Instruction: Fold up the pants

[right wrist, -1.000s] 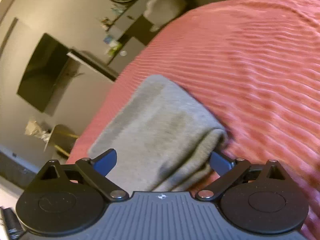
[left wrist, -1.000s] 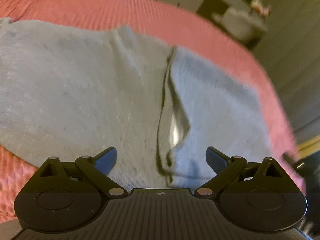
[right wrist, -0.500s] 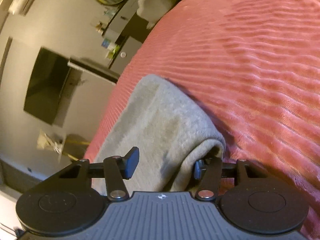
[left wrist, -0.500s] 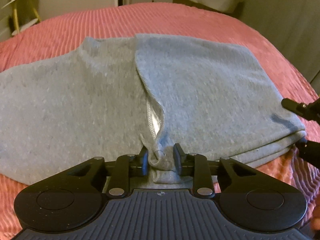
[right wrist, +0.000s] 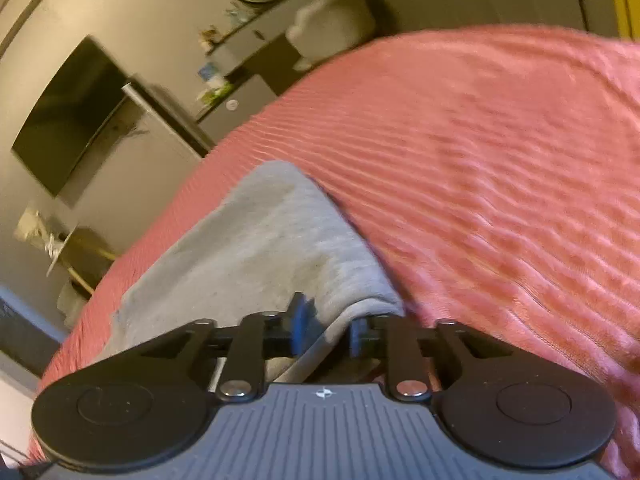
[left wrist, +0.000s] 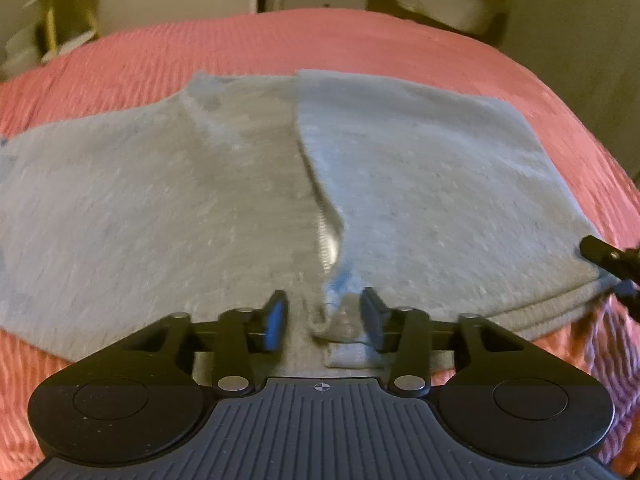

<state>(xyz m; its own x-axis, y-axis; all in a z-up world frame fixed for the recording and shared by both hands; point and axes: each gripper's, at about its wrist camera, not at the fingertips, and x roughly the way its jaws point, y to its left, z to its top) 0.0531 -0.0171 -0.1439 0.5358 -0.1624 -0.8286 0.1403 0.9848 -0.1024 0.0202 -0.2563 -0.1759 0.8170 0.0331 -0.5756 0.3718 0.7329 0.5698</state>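
Grey pants [left wrist: 180, 200] lie spread on a pink ribbed bedspread [left wrist: 320, 44], one part folded over along a seam down the middle. My left gripper [left wrist: 324, 320] is at the near edge of the pants, open, its fingers either side of a small bunched fold of fabric. My right gripper [right wrist: 328, 328] is shut on the folded corner of the pants [right wrist: 260, 240]. It also shows at the right edge of the left wrist view [left wrist: 612, 260].
The pink bedspread [right wrist: 500, 160] stretches wide to the right of the pants. Beyond the bed stand a dresser [right wrist: 256, 68], a wall TV [right wrist: 68, 116] and a small side table [right wrist: 76, 252].
My left gripper, shut on the bunched fabric half a second ago, has opened. My right gripper has closed onto the folded corner of the pants.
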